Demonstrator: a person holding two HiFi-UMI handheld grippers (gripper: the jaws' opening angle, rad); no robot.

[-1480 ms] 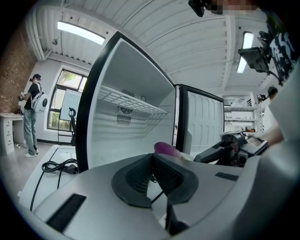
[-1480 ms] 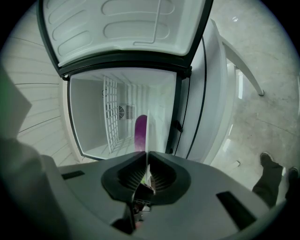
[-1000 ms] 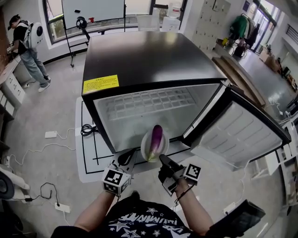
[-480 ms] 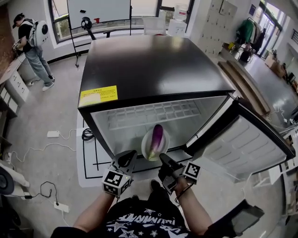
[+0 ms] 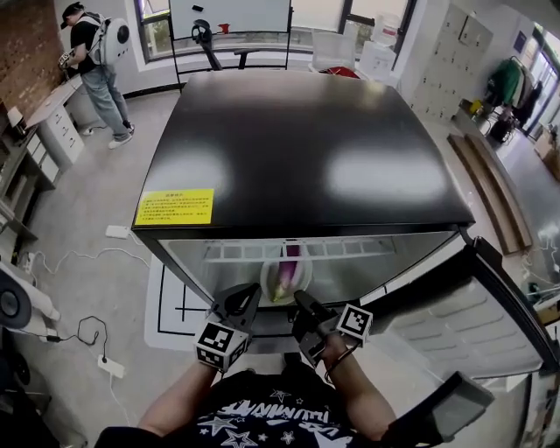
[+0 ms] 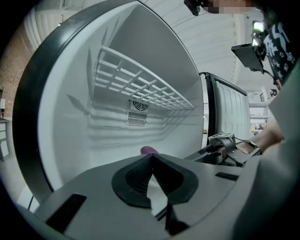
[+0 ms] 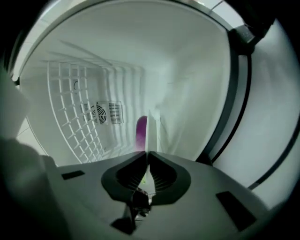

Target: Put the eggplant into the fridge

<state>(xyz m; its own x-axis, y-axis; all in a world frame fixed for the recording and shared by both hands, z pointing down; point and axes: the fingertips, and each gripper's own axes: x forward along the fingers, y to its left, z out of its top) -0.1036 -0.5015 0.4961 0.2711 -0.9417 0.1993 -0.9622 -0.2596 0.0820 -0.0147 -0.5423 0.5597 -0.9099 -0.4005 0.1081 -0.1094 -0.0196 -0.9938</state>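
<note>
Two clenched grips on plate [image 5: 273, 282] rim: left hand-held gripper [image 5: 246, 300], right hand-held gripper [image 5: 301, 304]. Loose eggplant [image 5: 292, 260] on top, so I'd go level, slow, under wire shelf [image 5: 350, 248] into fridge [image 5: 306, 149].

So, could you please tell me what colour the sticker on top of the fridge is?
The sticker is yellow, clearest in the head view.

Indoor research lab or shared workroom, not a home. A black-topped fridge [image 5: 306, 149] stood mid-floor on a white mat [image 5: 171, 306] marked with black lines. Loose cables [image 5: 70, 258] and a power strip [image 5: 115, 232] lay on the grey floor. A whiteboard [image 5: 229, 13] on a stand stood before large windows [image 5: 157, 26]. Grey lockers [image 5: 455, 52] lined the right side. A person [image 5: 96, 61] wearing backpack gear worked at a desk [image 5: 52, 101] by a brick wall [image 5: 26, 52].
</note>
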